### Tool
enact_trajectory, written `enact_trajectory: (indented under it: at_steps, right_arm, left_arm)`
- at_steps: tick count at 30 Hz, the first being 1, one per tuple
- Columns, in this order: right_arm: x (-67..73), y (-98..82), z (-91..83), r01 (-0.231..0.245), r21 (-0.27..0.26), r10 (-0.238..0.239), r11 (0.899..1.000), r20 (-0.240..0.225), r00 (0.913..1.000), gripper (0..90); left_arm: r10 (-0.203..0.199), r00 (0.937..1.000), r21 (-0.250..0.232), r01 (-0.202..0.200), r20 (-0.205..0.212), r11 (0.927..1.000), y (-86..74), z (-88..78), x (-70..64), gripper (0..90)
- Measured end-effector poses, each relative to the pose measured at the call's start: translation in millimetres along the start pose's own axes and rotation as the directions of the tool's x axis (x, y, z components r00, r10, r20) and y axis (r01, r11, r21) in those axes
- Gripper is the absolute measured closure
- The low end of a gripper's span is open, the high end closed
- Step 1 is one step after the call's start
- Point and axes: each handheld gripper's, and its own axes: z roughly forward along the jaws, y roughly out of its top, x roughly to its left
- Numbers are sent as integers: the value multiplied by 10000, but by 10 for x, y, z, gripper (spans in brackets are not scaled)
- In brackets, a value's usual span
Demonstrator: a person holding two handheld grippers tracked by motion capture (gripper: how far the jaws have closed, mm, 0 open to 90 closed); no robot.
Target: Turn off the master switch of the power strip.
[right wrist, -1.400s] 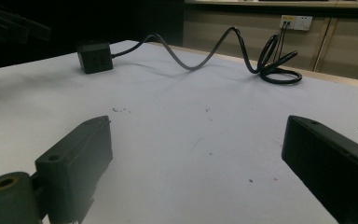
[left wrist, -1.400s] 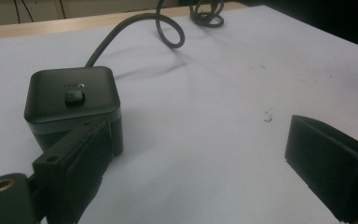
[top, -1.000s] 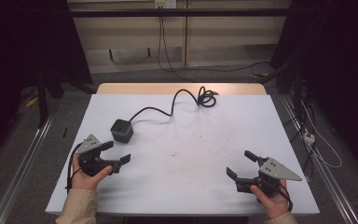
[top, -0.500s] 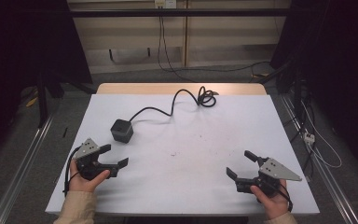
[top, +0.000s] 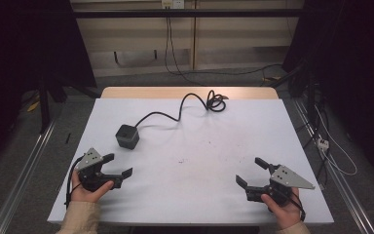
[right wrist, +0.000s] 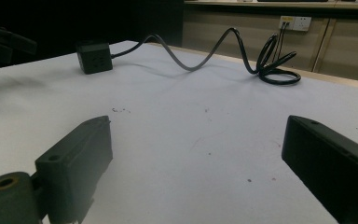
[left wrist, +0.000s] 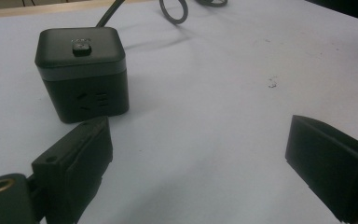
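Observation:
A black cube power socket (top: 127, 136) stands on the left half of the white table (top: 199, 195). Its black cable (top: 175, 116) runs back to a coil (top: 215, 102) near the far edge. My left gripper (top: 118, 165) is open and empty, a short way in front of the cube. In the left gripper view the cube (left wrist: 81, 70) stands just beyond the left jaw of that gripper (left wrist: 198, 135), apart from it. My right gripper (top: 251, 171) is open and empty near the front right. In the right gripper view, past this gripper (right wrist: 196, 126), the cube (right wrist: 94, 57) and coil (right wrist: 277, 70) lie far off.
Small dark specks mark the table's middle (top: 180, 161). A wooden strip (top: 190, 92) edges the table's far side. Metal rails (top: 24, 170) run along the floor on both sides, and loose cables (top: 331, 151) lie on the floor at the right.
My left gripper has drawn back a little toward the front edge, away from the cube. The right gripper and the cube have stayed put.

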Motion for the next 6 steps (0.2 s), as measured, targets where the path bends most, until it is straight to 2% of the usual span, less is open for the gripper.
enact_trajectory:
  at_steps: [6]
  right_arm:
    - [11, 0, 10, 10, 11, -10, 10000, -66, 10000, 80]
  left_arm:
    - [-102, 9999, -22, 102, -97, 9999, -6, 3, 6, 67]
